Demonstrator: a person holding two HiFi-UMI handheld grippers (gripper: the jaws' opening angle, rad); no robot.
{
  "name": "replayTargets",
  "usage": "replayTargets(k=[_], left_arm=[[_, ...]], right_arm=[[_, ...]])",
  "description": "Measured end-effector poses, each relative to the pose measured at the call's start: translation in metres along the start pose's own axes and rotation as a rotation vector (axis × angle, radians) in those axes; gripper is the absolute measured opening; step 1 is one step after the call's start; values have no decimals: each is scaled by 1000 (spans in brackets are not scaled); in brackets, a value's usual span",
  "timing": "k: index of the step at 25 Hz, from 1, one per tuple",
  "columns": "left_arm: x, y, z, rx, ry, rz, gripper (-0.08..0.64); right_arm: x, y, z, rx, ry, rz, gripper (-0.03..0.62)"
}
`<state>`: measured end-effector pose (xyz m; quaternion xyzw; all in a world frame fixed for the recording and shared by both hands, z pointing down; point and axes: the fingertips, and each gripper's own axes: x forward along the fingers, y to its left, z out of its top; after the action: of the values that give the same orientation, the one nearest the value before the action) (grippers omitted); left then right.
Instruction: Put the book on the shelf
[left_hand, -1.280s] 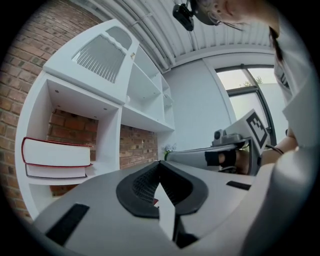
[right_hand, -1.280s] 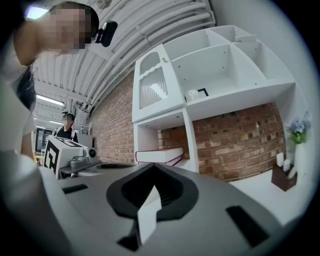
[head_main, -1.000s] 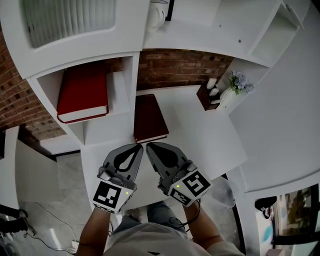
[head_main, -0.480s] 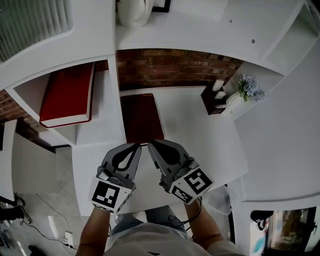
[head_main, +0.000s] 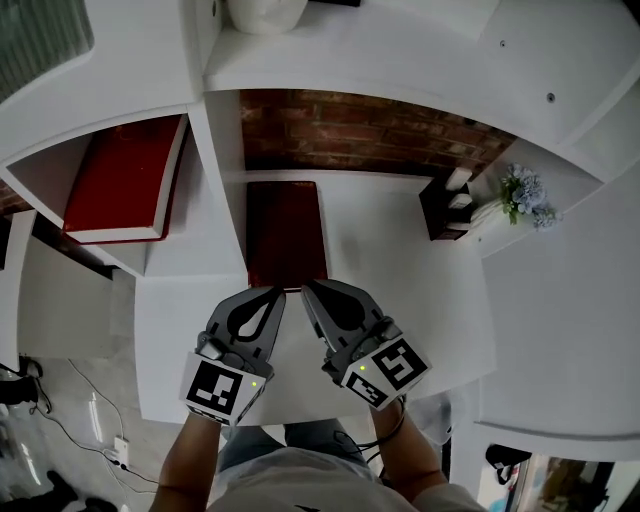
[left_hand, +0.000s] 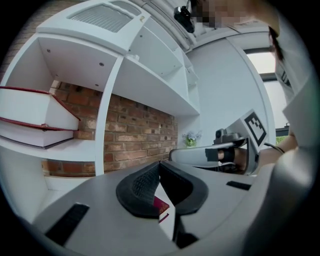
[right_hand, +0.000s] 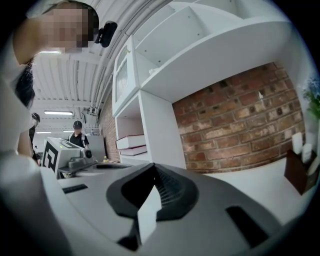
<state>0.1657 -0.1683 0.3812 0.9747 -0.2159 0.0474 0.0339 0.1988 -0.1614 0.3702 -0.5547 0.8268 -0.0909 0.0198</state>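
A dark red book (head_main: 287, 232) lies flat on the white desk (head_main: 400, 290), against the shelf's upright panel; a sliver of this book (left_hand: 161, 205) shows past the left jaws. On the shelf (head_main: 195, 255) to the left rest two red books, stacked (head_main: 118, 182) (left_hand: 35, 117) (right_hand: 131, 144). My left gripper (head_main: 281, 291) and right gripper (head_main: 305, 287) hover side by side just short of the book's near edge. Both are shut with nothing held. In the left gripper view the left gripper (left_hand: 160, 162) has its tips together; the right gripper (right_hand: 154, 165) looks the same in its own view.
A small dark box with white items (head_main: 448, 205) and a pot of pale blue flowers (head_main: 522, 195) stand at the desk's right back corner. A brick wall (head_main: 370, 135) backs the desk. A white vase (head_main: 265, 12) sits on the top shelf. People stand far off (right_hand: 77, 131).
The head view has shifted, so the shelf and book sit further left and lower in frame. Both grippers stay shut and close together near the book's near edge.
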Motion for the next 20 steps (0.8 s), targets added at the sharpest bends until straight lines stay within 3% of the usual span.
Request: replayTargets(k=[20], left_arm=[[16,22,-74,-89,126,117,15]], right_arm=[[18,-29,-69,86,123,79,11]])
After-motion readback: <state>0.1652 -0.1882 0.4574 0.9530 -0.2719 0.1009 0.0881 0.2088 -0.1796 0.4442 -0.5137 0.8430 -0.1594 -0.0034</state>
